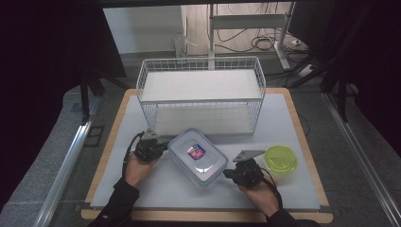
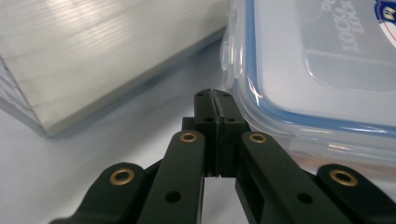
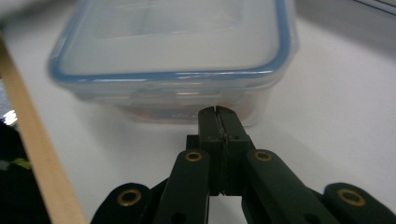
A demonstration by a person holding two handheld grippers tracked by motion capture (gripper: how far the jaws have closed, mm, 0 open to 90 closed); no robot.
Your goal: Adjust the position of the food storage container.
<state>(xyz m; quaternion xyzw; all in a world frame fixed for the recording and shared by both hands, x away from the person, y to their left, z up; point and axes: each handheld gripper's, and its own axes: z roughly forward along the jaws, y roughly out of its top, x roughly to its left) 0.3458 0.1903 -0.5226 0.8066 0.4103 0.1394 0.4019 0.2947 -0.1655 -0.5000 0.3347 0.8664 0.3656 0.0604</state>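
Container [image 1: 197, 156] between left tongs [image 1: 163, 147] and right tongs [image 1: 228, 174], both closed.

Behind the table [image 1: 302, 142]: grey floor [image 1: 156, 28] with loose cables [image 1: 265, 42]. Black curtains [image 1: 47, 47] on both sides. Metal desk legs [image 1: 282, 45] beyond.
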